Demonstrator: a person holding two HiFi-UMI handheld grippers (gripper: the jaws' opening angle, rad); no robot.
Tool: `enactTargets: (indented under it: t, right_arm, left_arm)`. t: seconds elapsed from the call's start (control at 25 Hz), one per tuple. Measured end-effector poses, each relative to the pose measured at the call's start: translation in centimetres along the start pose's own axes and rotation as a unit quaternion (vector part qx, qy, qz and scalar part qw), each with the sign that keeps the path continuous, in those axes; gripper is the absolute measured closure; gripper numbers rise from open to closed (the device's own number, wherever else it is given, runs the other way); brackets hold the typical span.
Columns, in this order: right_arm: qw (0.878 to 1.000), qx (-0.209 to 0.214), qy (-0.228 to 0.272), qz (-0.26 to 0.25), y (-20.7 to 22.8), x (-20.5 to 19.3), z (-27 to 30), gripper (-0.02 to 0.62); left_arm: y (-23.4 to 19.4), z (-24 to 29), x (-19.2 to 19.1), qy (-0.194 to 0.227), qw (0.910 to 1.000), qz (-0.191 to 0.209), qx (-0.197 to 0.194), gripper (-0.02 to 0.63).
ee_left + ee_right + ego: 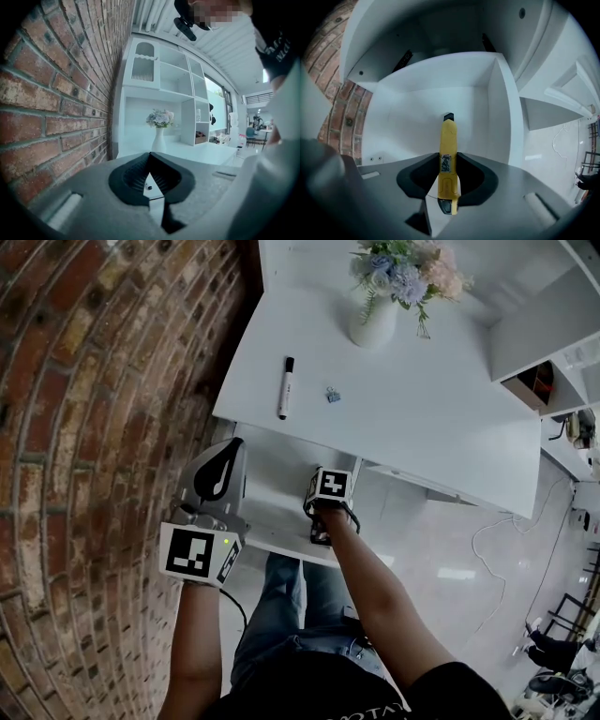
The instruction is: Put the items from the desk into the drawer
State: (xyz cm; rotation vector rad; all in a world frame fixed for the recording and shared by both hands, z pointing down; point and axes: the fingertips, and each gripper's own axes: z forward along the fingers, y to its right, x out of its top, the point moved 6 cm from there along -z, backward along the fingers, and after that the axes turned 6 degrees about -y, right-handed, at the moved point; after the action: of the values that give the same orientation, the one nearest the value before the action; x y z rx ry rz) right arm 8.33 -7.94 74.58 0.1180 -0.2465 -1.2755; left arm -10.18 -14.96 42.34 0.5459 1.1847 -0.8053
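One item nearly in: yellow knife (448, 140) over the open drawer (412, 108)
Your right gripper (447, 161) pinches it nose-down, so drop lower and lay it flat before releasing. Left gripper (150, 180) is pressed together, empty. Marker (286, 386) and clip (333, 395) wait on the desk (422, 418).

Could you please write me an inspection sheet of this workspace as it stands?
Surface: white desk, drawer pulled open below it.
Job's things: marker and binder clip on the desk; yellow utility knife over the drawer.
Clutter: vase of flowers on the desk.
Grippers: right gripper shut on the utility knife; left gripper shut, empty.
Cables: white cable on the floor.
Surroundings: brick wall, white shelves.
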Motion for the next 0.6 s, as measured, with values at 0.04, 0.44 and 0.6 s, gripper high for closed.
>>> enactTargets:
  t: [0.04, 0.44, 0.6]
  right_arm:
    - [1.000, 0.000, -0.007, 0.006, 0.1, -0.2, 0.4, 0.469]
    - [0.999, 0.011, -0.036, 0.031, 0.1, 0.1, 3.2, 0.460]
    - [0.998, 0.045, -0.023, 0.037, -0.7, 0.0, 1.8, 0.388]
  left_arm:
    - [0.1, 0.0, -0.1, -0.001, 1.0000, 0.000, 0.000, 0.604]
    - [0.2, -0.9, -0.9, -0.010, 0.9999, 0.000, 0.009, 0.604]
    - [0.1, -1.5, -0.5, -0.007, 0.9998, -0.005, 0.016, 0.604]
